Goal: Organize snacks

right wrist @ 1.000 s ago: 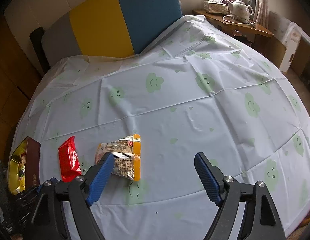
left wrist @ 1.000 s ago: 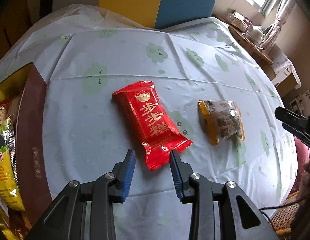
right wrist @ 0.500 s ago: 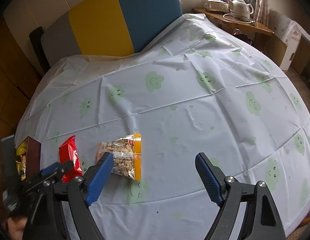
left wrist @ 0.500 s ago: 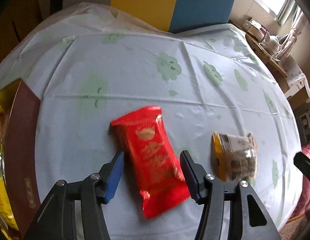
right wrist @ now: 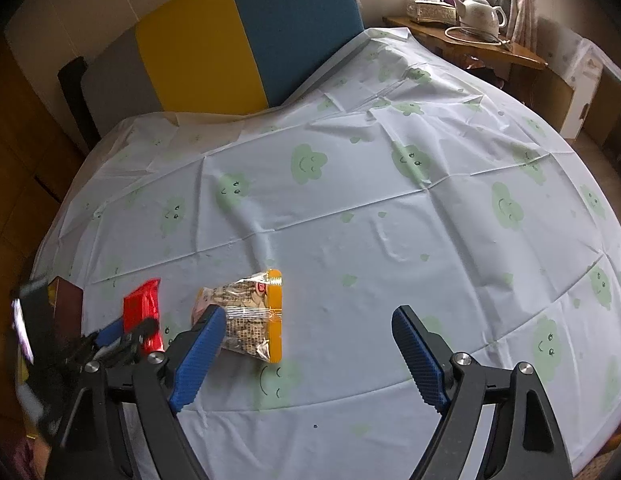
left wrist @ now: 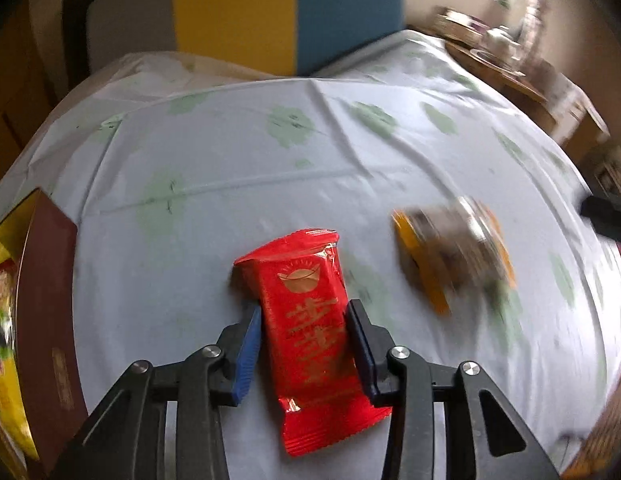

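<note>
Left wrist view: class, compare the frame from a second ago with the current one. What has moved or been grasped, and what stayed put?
The left hand-held gripper moved forward over the red snack packet and narrowed; its blue fingers now flank the packet's sides, apparently touching, though a firm grip cannot be confirmed. The right hand-held gripper stayed wide open and empty. The orange-edged snack bag, snack box and tablecloth kept their places.

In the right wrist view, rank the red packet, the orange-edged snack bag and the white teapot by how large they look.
1. orange-edged snack bag
2. red packet, partly hidden by the left gripper
3. white teapot, though it is far away
</note>
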`<state>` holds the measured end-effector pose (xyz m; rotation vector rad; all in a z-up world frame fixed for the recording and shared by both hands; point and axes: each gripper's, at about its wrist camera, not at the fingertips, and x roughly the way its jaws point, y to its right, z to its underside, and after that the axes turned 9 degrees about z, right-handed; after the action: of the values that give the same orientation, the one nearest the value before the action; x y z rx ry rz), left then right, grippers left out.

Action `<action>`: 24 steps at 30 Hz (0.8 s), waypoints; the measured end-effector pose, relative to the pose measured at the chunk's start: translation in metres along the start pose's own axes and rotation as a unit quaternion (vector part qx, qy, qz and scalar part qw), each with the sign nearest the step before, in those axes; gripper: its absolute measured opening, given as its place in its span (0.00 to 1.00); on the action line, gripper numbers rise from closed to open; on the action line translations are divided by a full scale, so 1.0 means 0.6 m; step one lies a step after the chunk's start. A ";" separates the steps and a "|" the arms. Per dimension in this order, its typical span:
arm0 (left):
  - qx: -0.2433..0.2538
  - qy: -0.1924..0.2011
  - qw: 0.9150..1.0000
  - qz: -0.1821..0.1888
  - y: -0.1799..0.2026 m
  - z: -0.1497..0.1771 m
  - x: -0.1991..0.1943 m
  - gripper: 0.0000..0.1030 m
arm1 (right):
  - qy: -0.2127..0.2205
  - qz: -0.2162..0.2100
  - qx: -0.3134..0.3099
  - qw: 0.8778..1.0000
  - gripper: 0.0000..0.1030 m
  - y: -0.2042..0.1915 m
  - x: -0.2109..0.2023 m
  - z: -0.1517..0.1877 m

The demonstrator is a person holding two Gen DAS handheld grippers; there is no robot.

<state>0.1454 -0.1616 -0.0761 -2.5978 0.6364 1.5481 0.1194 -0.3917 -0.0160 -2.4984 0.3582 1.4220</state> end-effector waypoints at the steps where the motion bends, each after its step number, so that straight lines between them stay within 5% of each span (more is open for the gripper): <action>1: 0.009 0.002 1.000 0.005 0.005 0.015 -0.007 0.41 | 0.000 0.000 -0.001 1.000 0.83 0.001 0.000 0.000; 6: 0.081 0.045 0.996 0.010 0.028 0.085 -0.034 0.43 | -0.009 -0.001 -0.014 1.000 0.83 -0.004 0.007 0.005; 17: 0.069 0.082 0.993 0.044 0.009 0.101 -0.041 0.42 | -0.043 -0.018 -0.127 0.991 0.83 -0.069 0.027 0.047; 21: 0.068 0.086 0.993 0.046 0.005 0.106 -0.043 0.42 | -0.038 0.009 -0.227 0.973 0.83 -0.115 0.022 0.061; 24: 0.067 0.088 0.993 0.048 0.004 0.111 -0.046 0.42 | -0.022 0.031 -0.341 0.939 0.83 -0.152 0.024 0.063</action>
<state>0.0778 -0.1382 -0.0855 -2.6559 0.8584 1.2590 0.1263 -0.2948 -0.0391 -2.9828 -0.0988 1.8734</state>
